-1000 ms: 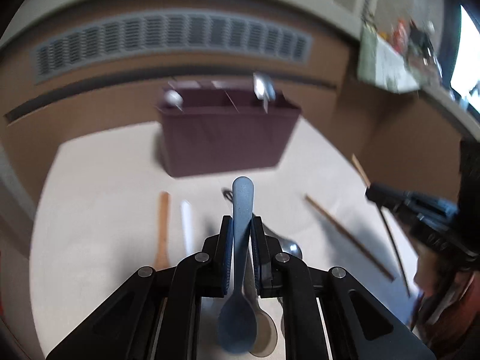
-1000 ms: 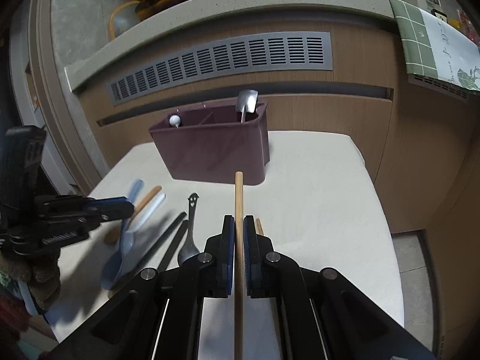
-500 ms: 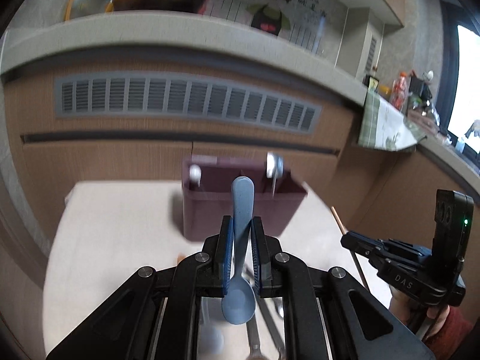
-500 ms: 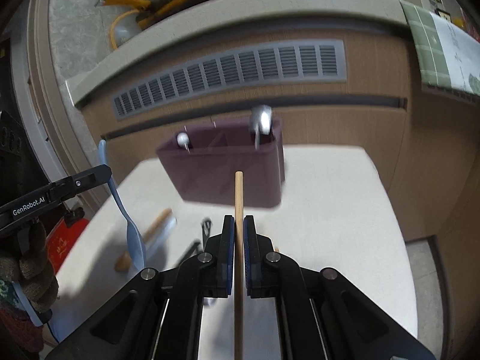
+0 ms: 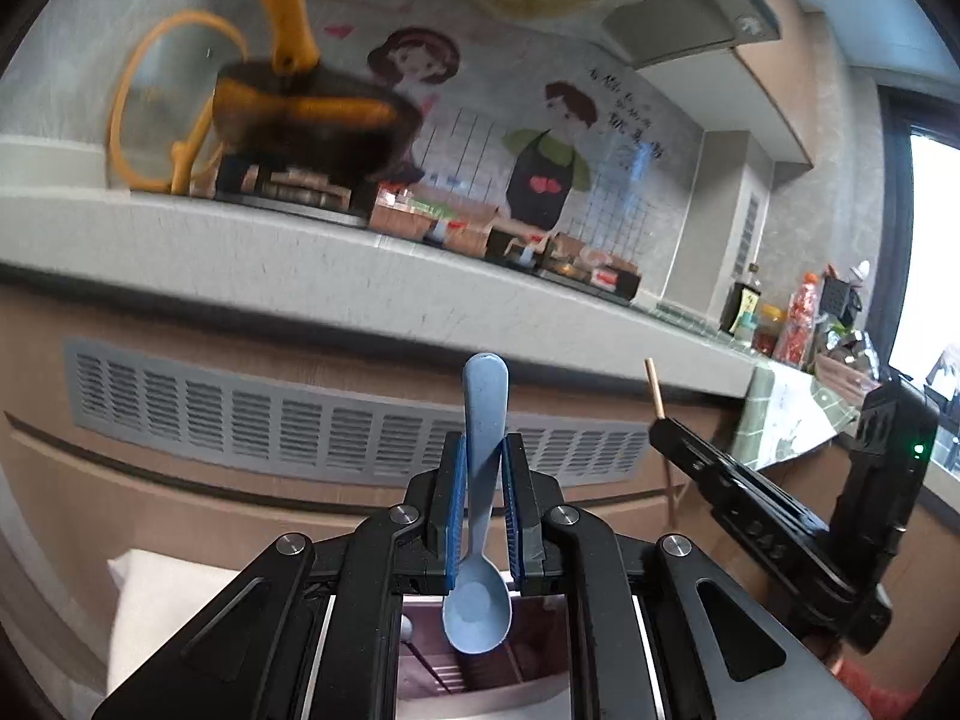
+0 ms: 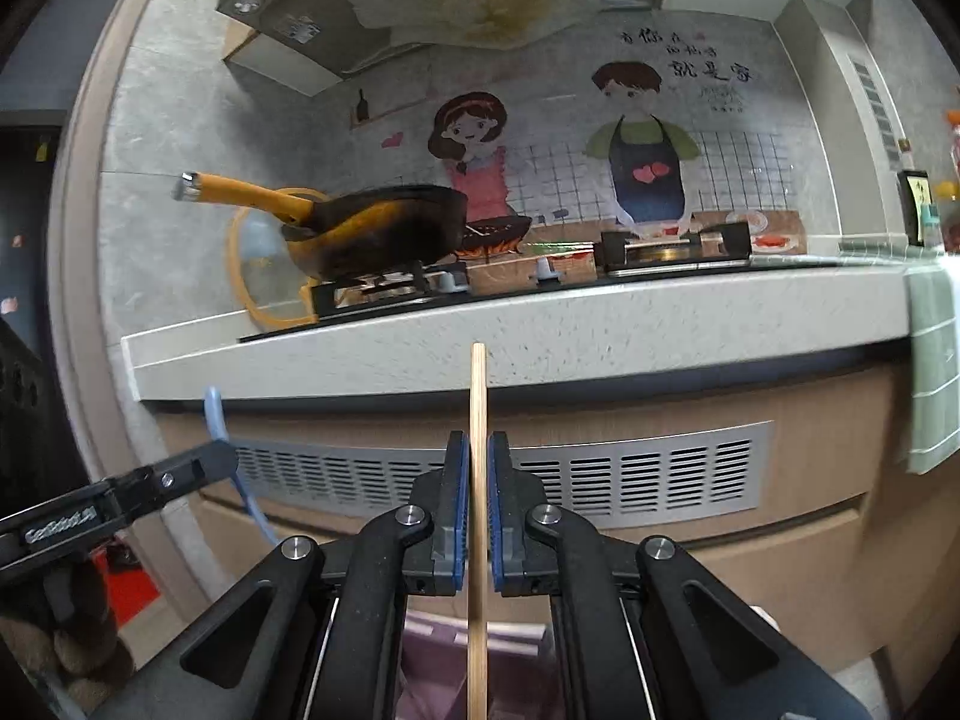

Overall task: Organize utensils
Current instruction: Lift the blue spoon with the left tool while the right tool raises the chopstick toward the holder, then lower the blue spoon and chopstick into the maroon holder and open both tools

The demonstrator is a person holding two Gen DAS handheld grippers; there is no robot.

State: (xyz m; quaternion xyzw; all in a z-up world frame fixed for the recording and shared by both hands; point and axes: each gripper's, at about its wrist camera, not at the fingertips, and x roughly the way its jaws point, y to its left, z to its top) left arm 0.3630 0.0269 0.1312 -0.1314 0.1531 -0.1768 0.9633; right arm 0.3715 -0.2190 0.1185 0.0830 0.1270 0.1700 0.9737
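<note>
My left gripper (image 5: 483, 507) clamps the spoon (image 5: 478, 546) and my right gripper (image 6: 474, 510) clamps the chopstick (image 6: 478, 480), both above the caddy (image 5: 480, 657); neither is dropped in yet.

Between your left gripper's (image 5: 482, 504) ribbed blue pads sits a matt blue plastic spoon (image 5: 478, 546). Your right gripper (image 6: 472, 510) pinches a smooth pale wooden chopstick (image 6: 477, 480); below it lies a matt maroon plastic caddy (image 6: 510, 654).
</note>
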